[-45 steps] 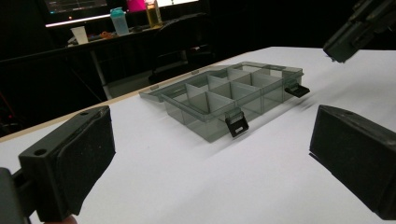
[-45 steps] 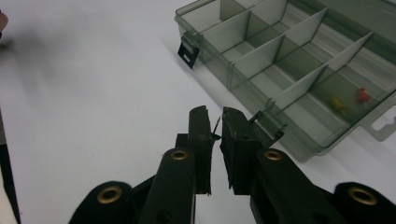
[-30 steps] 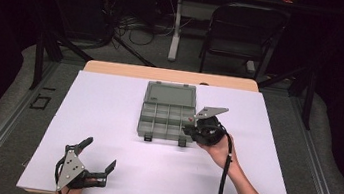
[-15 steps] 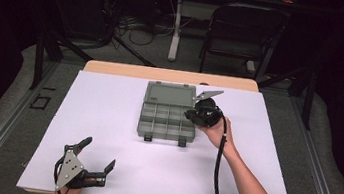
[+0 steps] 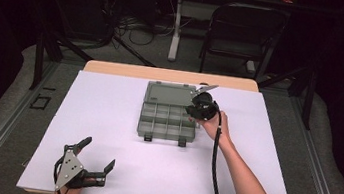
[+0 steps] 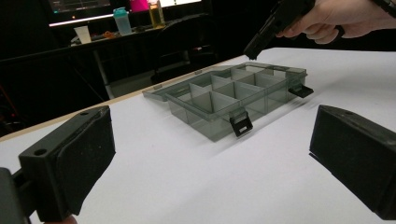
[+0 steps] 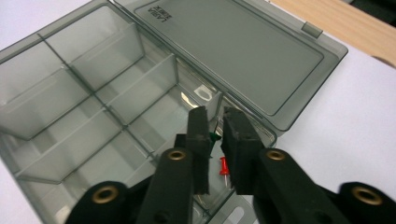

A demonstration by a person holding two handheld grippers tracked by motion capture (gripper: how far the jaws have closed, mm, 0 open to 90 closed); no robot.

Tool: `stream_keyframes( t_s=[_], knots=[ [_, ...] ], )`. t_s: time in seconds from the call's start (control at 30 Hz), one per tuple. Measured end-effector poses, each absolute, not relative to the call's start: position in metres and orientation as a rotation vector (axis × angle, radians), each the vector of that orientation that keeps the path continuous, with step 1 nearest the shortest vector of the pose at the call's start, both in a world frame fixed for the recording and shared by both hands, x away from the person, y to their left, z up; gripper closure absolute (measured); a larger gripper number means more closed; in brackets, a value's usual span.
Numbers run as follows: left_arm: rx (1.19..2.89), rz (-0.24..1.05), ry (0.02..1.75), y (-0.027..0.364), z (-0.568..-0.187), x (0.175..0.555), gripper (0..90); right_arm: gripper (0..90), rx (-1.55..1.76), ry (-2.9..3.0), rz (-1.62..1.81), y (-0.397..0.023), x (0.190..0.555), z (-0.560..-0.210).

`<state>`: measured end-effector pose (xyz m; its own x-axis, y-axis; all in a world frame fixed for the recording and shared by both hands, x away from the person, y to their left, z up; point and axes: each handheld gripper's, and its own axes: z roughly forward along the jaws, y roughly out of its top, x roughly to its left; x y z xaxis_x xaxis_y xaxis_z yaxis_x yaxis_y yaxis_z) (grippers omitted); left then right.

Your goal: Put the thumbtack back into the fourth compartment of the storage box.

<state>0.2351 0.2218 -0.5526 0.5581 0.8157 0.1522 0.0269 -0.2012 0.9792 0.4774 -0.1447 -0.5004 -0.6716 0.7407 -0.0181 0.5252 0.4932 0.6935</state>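
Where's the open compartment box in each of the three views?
High view: compartment box at table centre, lid folded away from the person, right gripper over its right side.
Left gripper view: upper middle, beyond the jaws.
Right gripper view: across the frame, under the jaws.
Shared landmark: the flat open lid.

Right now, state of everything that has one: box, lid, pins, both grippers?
Box: open, latches undone.
Lid: folded back flat on the table.
Green pin: between the right gripper's pads.
Red pin: lying in the box.
Right gripper: nearly shut, over the box.
Left gripper: open, empty.
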Motion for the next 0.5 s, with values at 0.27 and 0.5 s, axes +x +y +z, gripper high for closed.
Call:
stream_keyframes(
  t_s=[0.27,0.5],
  knots=[
    [1.626,0.843,0.725,0.222,-0.553,0.235,0.0,56.7,1.103,2.417,1.046,-0.154,0.477,-0.499],
    [1.628,0.844,0.723,0.222,-0.553,0.235,0.0,21.1,1.001,2.409,1.197,-0.171,0.449,-0.490]
  ],
)
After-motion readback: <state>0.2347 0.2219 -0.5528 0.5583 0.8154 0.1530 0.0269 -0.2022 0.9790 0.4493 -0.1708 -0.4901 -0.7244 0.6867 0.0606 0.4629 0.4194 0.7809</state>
